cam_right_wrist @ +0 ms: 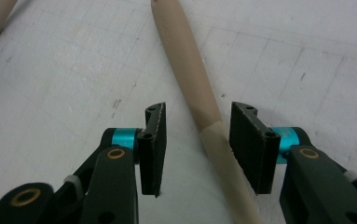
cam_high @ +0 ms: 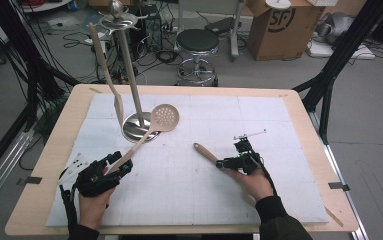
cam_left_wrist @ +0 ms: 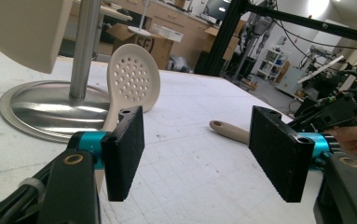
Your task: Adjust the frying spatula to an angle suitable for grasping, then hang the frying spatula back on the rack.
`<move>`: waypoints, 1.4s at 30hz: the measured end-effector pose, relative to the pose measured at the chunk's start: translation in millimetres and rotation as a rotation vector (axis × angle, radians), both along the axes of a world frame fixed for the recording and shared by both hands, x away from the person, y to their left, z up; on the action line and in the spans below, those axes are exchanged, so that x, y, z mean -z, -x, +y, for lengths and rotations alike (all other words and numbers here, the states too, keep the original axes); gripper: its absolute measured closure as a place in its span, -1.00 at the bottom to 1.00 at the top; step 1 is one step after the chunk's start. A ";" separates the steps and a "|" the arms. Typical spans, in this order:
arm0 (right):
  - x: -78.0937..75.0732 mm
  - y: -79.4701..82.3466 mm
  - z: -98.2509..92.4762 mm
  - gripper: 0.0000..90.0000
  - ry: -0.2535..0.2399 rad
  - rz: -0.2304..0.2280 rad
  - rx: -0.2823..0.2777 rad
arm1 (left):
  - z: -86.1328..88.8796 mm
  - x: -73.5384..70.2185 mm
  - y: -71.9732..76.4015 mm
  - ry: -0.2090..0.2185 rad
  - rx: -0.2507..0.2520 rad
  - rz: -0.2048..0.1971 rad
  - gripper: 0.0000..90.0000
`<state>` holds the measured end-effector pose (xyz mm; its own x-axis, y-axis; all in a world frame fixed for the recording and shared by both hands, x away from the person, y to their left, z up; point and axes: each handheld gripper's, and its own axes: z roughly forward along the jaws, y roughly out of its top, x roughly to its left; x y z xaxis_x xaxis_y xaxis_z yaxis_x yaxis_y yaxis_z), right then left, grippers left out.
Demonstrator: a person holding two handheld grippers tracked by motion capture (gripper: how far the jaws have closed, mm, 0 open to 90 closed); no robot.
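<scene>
At the near left, the left gripper (cam_high: 114,162) has its jaws spread, the slotted spoon (cam_high: 163,118) lying against its left jaw and leaning on the stand's base (cam_high: 138,126). To the right, the right gripper (cam_right_wrist: 195,144) is released around the wooden-handled utensil (cam_right_wrist: 185,70) flat on the white mat (cam_high: 189,190).

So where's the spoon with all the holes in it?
In the high view the slotted spoon is left of the table's middle, its holey head against the metal stand's base, its handle running down towards the left tongs.
</scene>
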<state>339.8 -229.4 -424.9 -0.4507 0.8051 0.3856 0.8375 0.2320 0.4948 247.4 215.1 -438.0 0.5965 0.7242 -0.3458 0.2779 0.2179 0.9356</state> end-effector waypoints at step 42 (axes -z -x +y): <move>0.8 11.0 34.0 0.70 0.370 -0.147 -0.217 | -2.8 0.3 -1.7 -0.009 0.007 0.003 -0.19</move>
<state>328.8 -195.4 -425.7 -0.6524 0.7578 0.0085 0.6772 0.5779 0.4556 249.0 212.3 -438.3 0.6007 0.7233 -0.3405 0.2817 0.2070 0.9369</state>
